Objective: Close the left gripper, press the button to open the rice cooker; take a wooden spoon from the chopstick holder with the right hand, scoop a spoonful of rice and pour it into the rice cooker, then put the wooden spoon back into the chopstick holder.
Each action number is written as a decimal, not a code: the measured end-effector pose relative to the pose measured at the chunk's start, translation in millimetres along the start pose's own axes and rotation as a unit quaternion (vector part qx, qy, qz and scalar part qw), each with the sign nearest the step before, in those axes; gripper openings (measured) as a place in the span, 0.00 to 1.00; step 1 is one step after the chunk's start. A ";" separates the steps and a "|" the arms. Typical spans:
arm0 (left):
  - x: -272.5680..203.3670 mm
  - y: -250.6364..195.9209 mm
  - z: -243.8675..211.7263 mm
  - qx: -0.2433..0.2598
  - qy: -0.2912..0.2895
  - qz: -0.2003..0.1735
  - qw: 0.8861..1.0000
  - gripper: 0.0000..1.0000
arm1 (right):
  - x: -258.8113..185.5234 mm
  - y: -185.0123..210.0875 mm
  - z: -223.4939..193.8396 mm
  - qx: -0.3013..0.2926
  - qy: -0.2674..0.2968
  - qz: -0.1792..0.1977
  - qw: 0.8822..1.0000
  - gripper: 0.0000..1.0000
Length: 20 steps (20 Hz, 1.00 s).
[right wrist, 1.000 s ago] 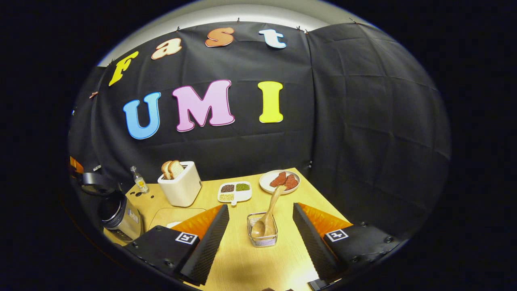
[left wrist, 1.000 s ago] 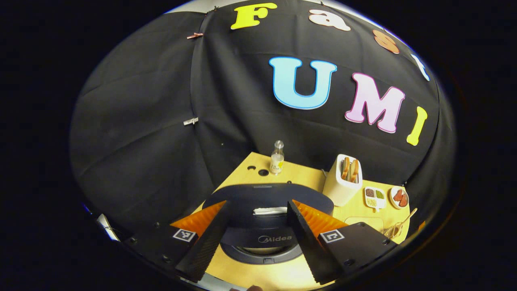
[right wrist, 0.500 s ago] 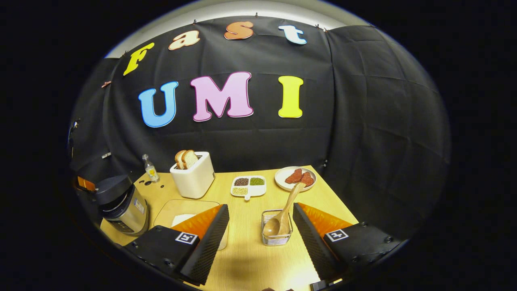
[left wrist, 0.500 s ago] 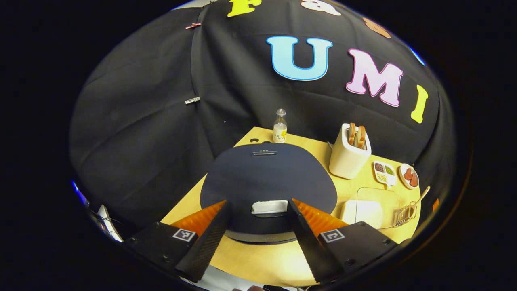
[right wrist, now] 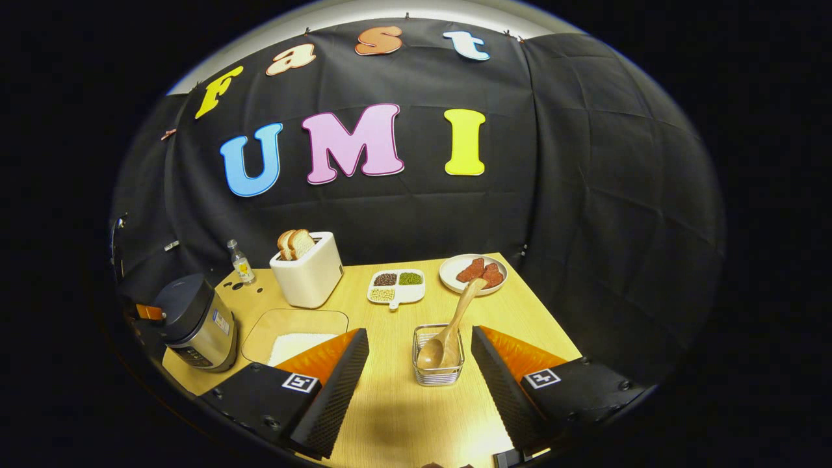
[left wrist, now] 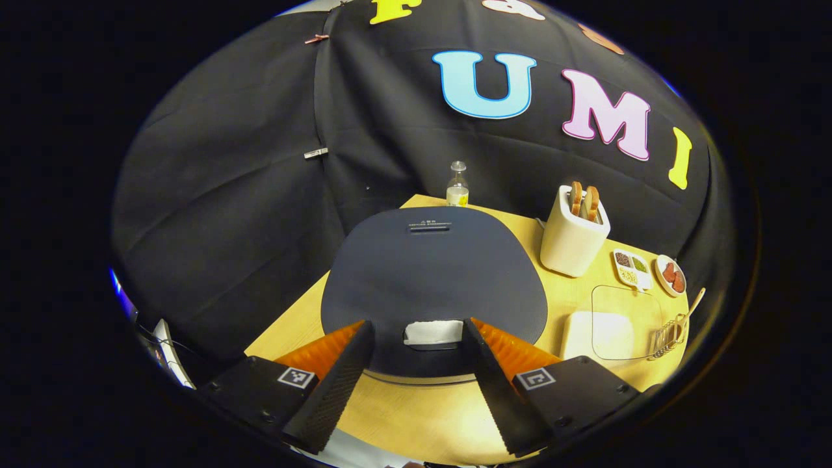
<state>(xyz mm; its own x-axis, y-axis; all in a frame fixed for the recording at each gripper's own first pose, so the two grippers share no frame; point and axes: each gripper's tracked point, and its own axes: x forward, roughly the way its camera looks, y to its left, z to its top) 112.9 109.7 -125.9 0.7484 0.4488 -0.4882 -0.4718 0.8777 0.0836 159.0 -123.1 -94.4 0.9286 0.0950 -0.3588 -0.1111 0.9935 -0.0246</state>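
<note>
The rice cooker (left wrist: 429, 273) stands under my left gripper (left wrist: 416, 328), its dark lid down. The white lid button (left wrist: 433, 332) shows in the gap between the spread fingers; the gripper is open and holds nothing. In the right gripper view the cooker (right wrist: 195, 322) sits at the table's left edge. A wooden spoon (right wrist: 448, 331) leans in the wire chopstick holder (right wrist: 439, 367), bowl down, handle pointing away. My right gripper (right wrist: 419, 333) is open, just short of the holder. Rice lies in a clear tray (right wrist: 296, 331) left of it.
A white toaster (right wrist: 305, 270) with bread, a small bottle (right wrist: 240, 261), a divided dish of beans (right wrist: 396, 286) and a plate of meat (right wrist: 472, 273) stand along the back of the wooden table (right wrist: 403, 416). Black cloth walls the booth close behind.
My left gripper has risen and now looks down on the cooker's lid instead of its front. My right gripper has shifted a little; the holder sits slightly farther off. Both stayed open.
</note>
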 end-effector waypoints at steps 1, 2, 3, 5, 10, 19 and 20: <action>-1.4 -0.3 -1.6 0.008 -0.002 0.003 1.000 0.98 | 1.2 -0.3 -2.7 -0.002 0.003 0.003 1.000 0.99; -0.2 -0.3 -2.6 0.003 -0.005 0.002 1.000 0.98 | 1.2 -0.4 -4.5 -0.004 0.006 0.007 1.000 0.99; -1.6 -0.6 -2.6 -0.001 -0.007 0.000 1.000 0.98 | 1.3 -0.6 -5.5 -0.005 0.007 0.011 1.000 0.99; -2.2 0.1 -4.4 0.001 -0.004 -0.002 1.000 0.98 | 1.5 0.2 -7.9 -0.010 0.008 0.023 1.000 0.99; -2.6 -1.5 -6.3 0.007 -0.018 -0.002 1.000 0.98 | -2.5 5.7 -21.4 -0.020 0.019 0.067 0.997 0.99; -6.8 -23.3 -4.9 -0.010 -0.039 -0.026 0.999 0.98 | -24.3 8.6 -61.0 -0.042 0.059 0.105 0.992 0.99; -5.0 -25.9 -8.3 -0.004 -0.047 -0.029 0.998 0.98 | -26.8 8.8 -59.5 -0.045 0.055 0.105 0.992 0.99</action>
<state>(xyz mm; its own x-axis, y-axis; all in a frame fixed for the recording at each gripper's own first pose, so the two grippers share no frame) 117.5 83.3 -132.9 0.8144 0.4122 -0.4086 -0.4308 0.9010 0.0503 112.0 -120.7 -140.5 0.8374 0.2875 -0.4650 -0.3343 0.9423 -0.0195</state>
